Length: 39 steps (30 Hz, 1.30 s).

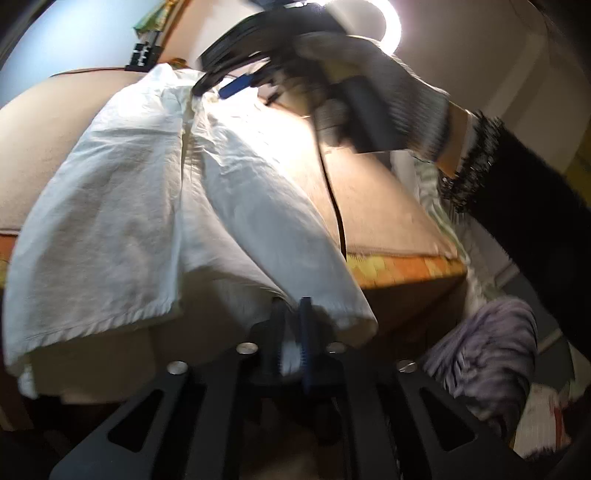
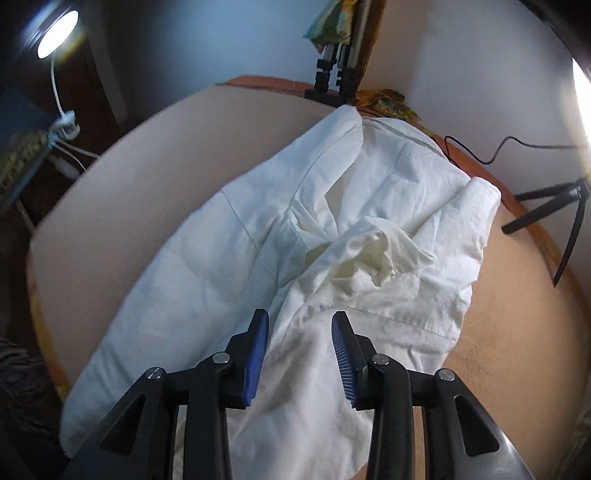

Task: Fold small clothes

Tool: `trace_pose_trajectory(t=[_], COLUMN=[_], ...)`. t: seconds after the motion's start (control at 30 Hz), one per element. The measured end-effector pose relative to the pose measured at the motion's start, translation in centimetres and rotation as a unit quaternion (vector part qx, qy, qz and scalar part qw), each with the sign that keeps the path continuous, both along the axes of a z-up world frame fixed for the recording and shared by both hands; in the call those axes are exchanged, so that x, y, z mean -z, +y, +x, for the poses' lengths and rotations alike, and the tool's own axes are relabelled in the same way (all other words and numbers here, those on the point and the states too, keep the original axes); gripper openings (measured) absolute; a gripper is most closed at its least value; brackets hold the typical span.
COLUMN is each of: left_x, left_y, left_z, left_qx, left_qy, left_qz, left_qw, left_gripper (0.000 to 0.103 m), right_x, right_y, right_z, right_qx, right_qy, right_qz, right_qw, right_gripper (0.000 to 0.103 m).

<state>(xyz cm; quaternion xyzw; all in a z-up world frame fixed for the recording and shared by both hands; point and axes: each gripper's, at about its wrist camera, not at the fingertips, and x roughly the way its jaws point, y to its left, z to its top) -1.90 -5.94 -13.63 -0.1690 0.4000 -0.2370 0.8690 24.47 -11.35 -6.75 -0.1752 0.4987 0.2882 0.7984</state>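
Centrally, white garment (image 2: pixel 332 236): small shorts or trousers of creased cotton, spread across the tabletop, filling the middle of both views; in the left wrist view its hem end drapes over the table's near edge at lower centre.

Left gripper (image 1: pixel 293 332): bottom centre of its view, blue-padded fingers (image 1: pixel 304 328) nearly together with a thin fold of the white cloth between them; whether the pads press on it cannot be told through the blur.

Right gripper (image 2: pixel 300 339): bottom centre of its view, jaws spread, blue pads on either side of a ridge of the cloth, not pressing it. In the left wrist view it appears at upper centre (image 1: pixel 221 86), over the garment's far end, held by a gloved hand (image 1: pixel 376 85) with a dark sleeve (image 1: pixel 535 221) running to the right edge.

Table (image 2: pixel 147 177): pale tan top, rounded by the lens, with an orange and yellow patterned edge strip. Black cable (image 1: pixel 334 199) crosses it to the right of the garment.

Surroundings: lit round lamp (image 2: pixel 55 33) on a white stalk, upper left of the right wrist view; black clamp stand (image 2: pixel 332 79) at the table's far edge, top centre; black tripod (image 2: pixel 554 214) at the right; pale walls behind. Purple striped cloth (image 1: pixel 487 350) lies lower right of the left wrist view, beside the table.
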Motion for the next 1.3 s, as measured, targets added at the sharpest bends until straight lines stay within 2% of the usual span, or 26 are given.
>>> trace_pose_trajectory(t=[0.1, 0.23, 0.37, 0.47, 0.53, 0.6, 0.67, 0.73, 0.8, 0.87, 0.93, 0.97, 1.03, 1.1, 1.17, 1.23, 1.3], left_x=[-1.6, -3.7, -5.4, -5.4, -5.1, -4.5, -3.9, -3.3, -3.2, -3.1, -3.4, -3.6, -4.3, -5.1, -5.5, -5.4, -5.1], left_y=[1.6, 4.4, 6.7, 6.9, 6.4, 5.6, 5.0, 4.3, 3.5, 2.9, 2.6, 2.6, 2.4, 1.8, 1.1, 0.3, -0.6], left_z=[-1.7, -2.8, -0.6, 1.8, 3.0, 3.9, 4.3, 4.6, 4.5, 4.2, 4.2, 4.4, 5.1, 6.1, 7.2, 8.4, 9.4], left_qx=[0.023, 0.029, 0.020, 0.027, 0.040, 0.051, 0.060, 0.067, 0.074, 0.082, 0.086, 0.085, 0.085, 0.088, 0.091, 0.092, 0.090], left_qy=[-0.008, -0.026, -0.039, -0.046, -0.040, -0.036, -0.025, -0.022, -0.023, -0.026, -0.033, -0.036, -0.043, -0.054, -0.061, -0.063, -0.065], left_qz=[0.000, 0.028, 0.064, 0.081, 0.080, 0.086, 0.084, 0.099, 0.117, 0.133, 0.137, 0.137, 0.132, 0.131, 0.128, 0.128, 0.131], left_qw=[0.9997, 0.9988, 0.9970, 0.9953, 0.9952, 0.9943, 0.9943, 0.9925, 0.9901, 0.9874, 0.9863, 0.9862, 0.9867, 0.9860, 0.9857, 0.9854, 0.9852], left_gripper=[0.011, 0.011, 0.011, 0.011, 0.011, 0.011, 0.011, 0.011, 0.011, 0.011, 0.011, 0.011, 0.011, 0.011, 0.011, 0.011, 0.011], right_x=[-1.7, -1.5, 0.7, 1.7, 2.3, 2.7, 3.2, 3.8, 3.5, 3.1, 3.7, 4.0, 3.5, 1.9, 0.1, -1.2, -2.6], right_y=[-4.8, -10.4, -14.0, -14.8, -14.5, -13.8, -13.6, -13.5, -13.8, -14.4, -14.1, -14.1, -14.3, -14.6, -15.2, -15.8, -16.5], right_z=[-2.2, -7.1, -12.3, -15.7, -16.7, -17.4, -18.1, -18.1, -18.3, -18.9, -19.7, -20.0, -20.0, -19.5, -18.4, -17.2, -15.5], right_qx=[0.044, 0.076, 0.089, 0.086, 0.081, 0.073, 0.068, 0.072, 0.080, 0.081, 0.071, 0.066, 0.066, 0.068, 0.078, 0.086, 0.091], right_qy=[0.004, 0.033, 0.115, 0.153, 0.163, 0.157, 0.161, 0.166, 0.163, 0.155, 0.143, 0.147, 0.148, 0.131, 0.107, 0.084, 0.060], right_qz=[0.059, 0.094, 0.146, 0.179, 0.177, 0.159, 0.154, 0.150, 0.148, 0.140, 0.090, 0.083, 0.107, 0.136, 0.158, 0.168, 0.174], right_qw=[0.997, 0.992, 0.978, 0.968, 0.967, 0.972, 0.972, 0.972, 0.972, 0.975, 0.983, 0.983, 0.981, 0.980, 0.978, 0.978, 0.979], right_gripper=[0.037, 0.039, 0.039, 0.039, 0.039, 0.038, 0.026, 0.006, 0.000, 0.000, 0.000, 0.000, 0.000, 0.005, 0.013, 0.027, 0.028])
